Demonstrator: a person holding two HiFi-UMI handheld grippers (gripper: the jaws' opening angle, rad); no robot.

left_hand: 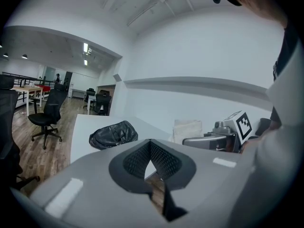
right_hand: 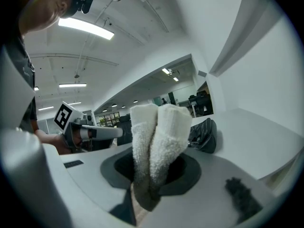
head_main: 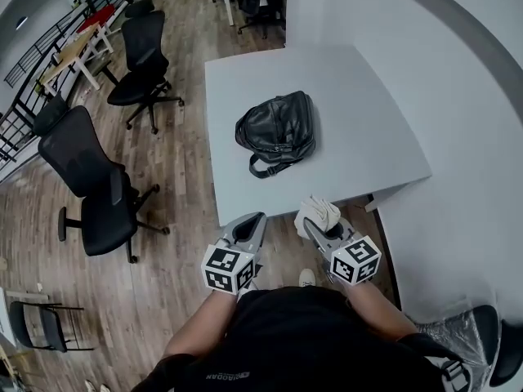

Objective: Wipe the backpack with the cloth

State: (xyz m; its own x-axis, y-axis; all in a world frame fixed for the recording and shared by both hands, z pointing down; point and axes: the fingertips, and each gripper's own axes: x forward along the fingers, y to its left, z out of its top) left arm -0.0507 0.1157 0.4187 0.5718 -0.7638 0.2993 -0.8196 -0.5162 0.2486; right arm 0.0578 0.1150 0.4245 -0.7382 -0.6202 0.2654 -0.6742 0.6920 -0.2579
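Note:
A black leather backpack (head_main: 276,131) lies on its side in the middle of the grey table (head_main: 368,129). It also shows in the left gripper view as the backpack (left_hand: 113,134) and in the right gripper view as the backpack (right_hand: 203,135). My right gripper (head_main: 315,223) is shut on a folded white cloth (head_main: 317,213), held just short of the table's near edge; the cloth (right_hand: 159,136) sticks up between the jaws. My left gripper (head_main: 253,225) is held beside it, shut with nothing in it (left_hand: 150,152).
Black office chairs (head_main: 91,188) (head_main: 144,55) stand on the wooden floor left of the table. A white wall (head_main: 458,72) runs along the table's right side. More desks and chairs (head_main: 73,47) stand farther back.

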